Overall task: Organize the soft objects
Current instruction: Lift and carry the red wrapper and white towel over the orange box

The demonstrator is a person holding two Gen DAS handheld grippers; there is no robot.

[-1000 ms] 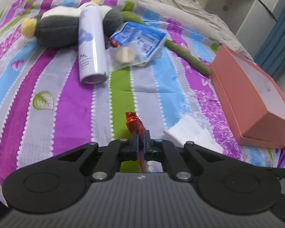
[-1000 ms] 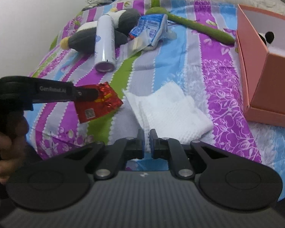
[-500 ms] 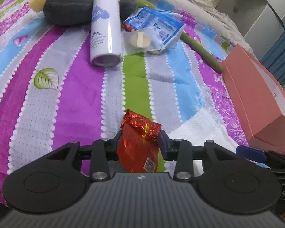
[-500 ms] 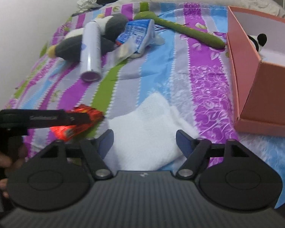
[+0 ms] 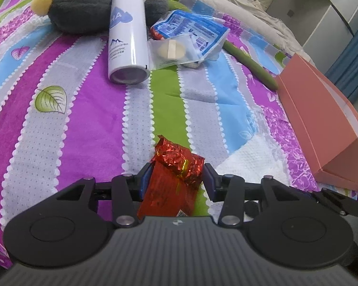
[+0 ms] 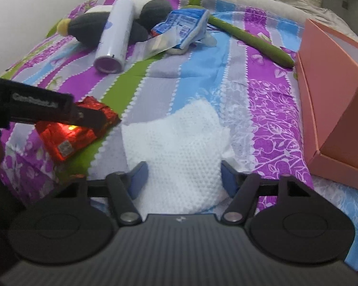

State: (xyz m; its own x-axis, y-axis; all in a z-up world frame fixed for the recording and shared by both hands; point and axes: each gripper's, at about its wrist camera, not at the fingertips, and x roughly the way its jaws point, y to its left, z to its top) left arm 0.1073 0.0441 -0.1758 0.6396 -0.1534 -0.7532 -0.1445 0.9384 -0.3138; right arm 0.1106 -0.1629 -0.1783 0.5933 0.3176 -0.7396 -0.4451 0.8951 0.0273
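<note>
Left gripper [image 5: 176, 182]: jaws part-open, red foil packet [image 5: 176, 176] sits between pads; whether pads grip it, can't tell. Packet low over bedspread [image 5: 83, 128], near front edge. Likely light, crinkly, slick foil; take it across flat middle, not twisted end. Small code square on packet, unreadable. "GenRobot.AI" seems printed on the gripper's arm in right view.

Right gripper [image 6: 181, 175]: jaws wide, straddling white knitted cloth [image 6: 176, 143] lying on bed; nothing held. Cloth looks soft, limp, light; pinch a gathered fold near its edge.

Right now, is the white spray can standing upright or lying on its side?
Lying on its side. The white spray can rests lengthwise on the striped bedsheet, round base facing the camera, its far end against the penguin plush.
</note>
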